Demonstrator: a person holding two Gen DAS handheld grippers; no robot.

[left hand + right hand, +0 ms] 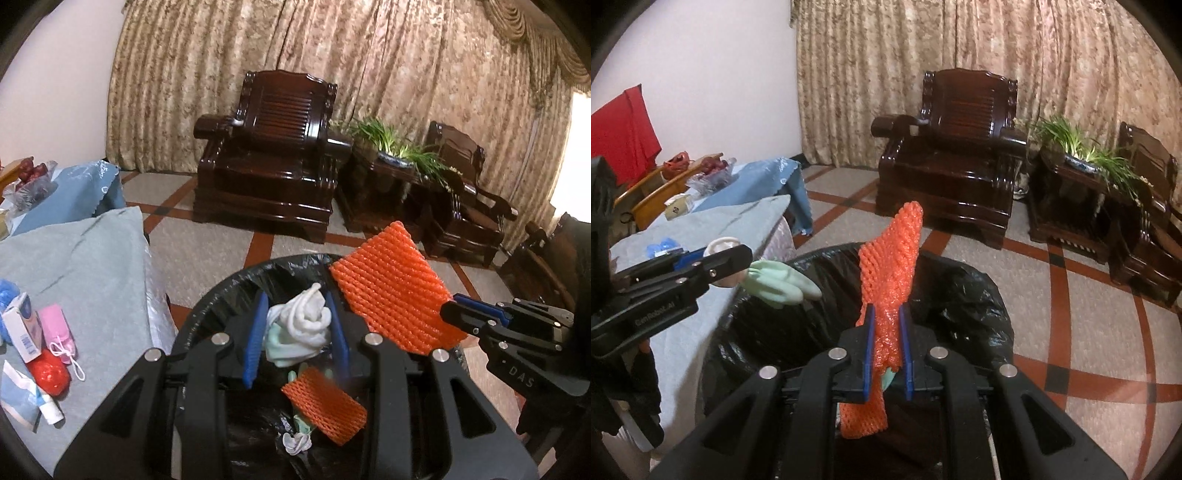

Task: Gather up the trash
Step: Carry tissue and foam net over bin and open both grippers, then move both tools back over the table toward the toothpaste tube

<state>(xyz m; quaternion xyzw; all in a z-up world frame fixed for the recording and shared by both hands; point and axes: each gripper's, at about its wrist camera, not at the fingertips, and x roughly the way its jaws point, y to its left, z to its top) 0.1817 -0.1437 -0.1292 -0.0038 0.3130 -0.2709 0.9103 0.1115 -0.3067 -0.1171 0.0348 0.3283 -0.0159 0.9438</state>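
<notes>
My left gripper (295,300) is shut on a crumpled white and mint-green glove (304,325), held above the bin with the black bag (221,291). In the right wrist view the glove (783,284) sticks out of the left gripper (746,256) over the bin's left rim (827,254). My right gripper (887,311) is shut on a large orange foam net (892,266), which stands up over the bin. From the left wrist view, this net (391,291) and the right gripper (452,302) hover at the bin's right rim. A smaller orange net (325,406) and a crumpled scrap (295,441) lie inside.
A table under a light blue cloth (85,266) stands to the left of the bin, with a pink pouch (57,325), a red net ball (50,374), a box (24,332) and a tube (50,406). Dark wooden armchairs (266,162) and a plant stand (388,162) line the curtain beyond a tiled floor.
</notes>
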